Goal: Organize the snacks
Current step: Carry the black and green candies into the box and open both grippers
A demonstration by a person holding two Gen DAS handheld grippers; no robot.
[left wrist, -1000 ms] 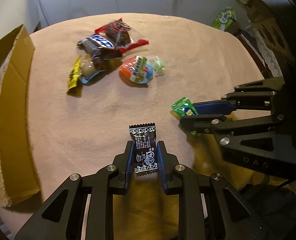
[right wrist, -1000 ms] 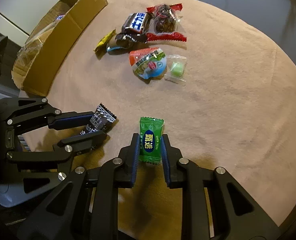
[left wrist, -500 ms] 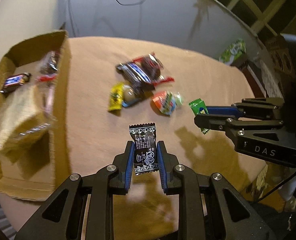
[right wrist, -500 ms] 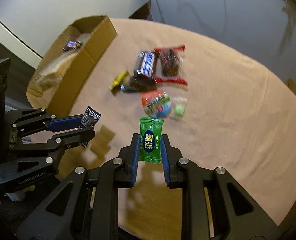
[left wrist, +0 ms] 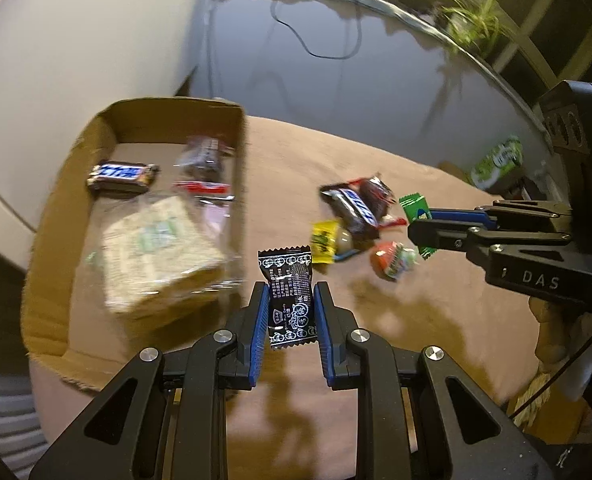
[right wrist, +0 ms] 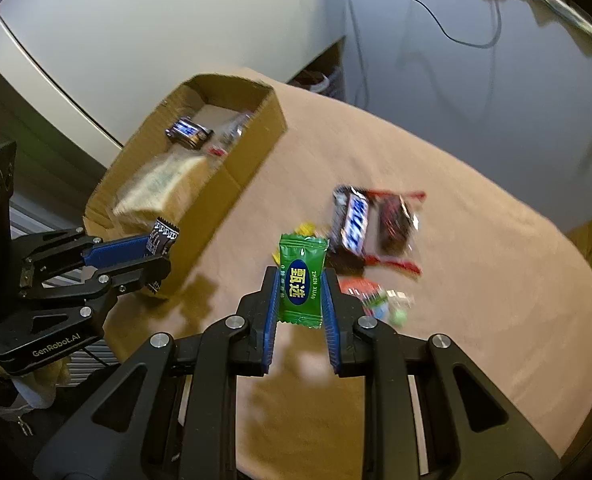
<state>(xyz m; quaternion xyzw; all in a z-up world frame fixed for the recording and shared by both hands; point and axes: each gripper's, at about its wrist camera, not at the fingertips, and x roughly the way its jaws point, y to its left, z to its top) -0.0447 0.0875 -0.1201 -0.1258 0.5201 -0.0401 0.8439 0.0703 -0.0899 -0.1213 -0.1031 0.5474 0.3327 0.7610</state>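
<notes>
My left gripper [left wrist: 288, 292] is shut on a black candy wrapper [left wrist: 288, 296], held above the table beside the cardboard box [left wrist: 56, 208]. My right gripper [right wrist: 299, 280] is shut on a green candy wrapper [right wrist: 300, 280], also lifted off the table. In the left wrist view the right gripper [left wrist: 415, 220] shows at the right with the green candy [left wrist: 413, 206]. In the right wrist view the left gripper [right wrist: 158, 252] hangs at the box's near corner with the black candy [right wrist: 163, 236]. The box [right wrist: 252, 148] holds a chocolate bar [left wrist: 122, 174], a biscuit pack [left wrist: 160, 252] and a clear-wrapped snack [left wrist: 204, 168].
On the tan tablecloth [right wrist: 455, 320] lies a cluster: a chocolate bar [right wrist: 353, 220], a red-edged clear pack [right wrist: 397, 226], a yellow-wrapped candy [left wrist: 323, 240], and a red and white snack [left wrist: 391, 260]. A green packet [left wrist: 497, 160] sits beyond the table's far right edge. A wall stands behind.
Both grippers have risen with their candies and swung toward the cardboard box, whose inside has come into view. The snack cluster now lies farther off and to the right.
</notes>
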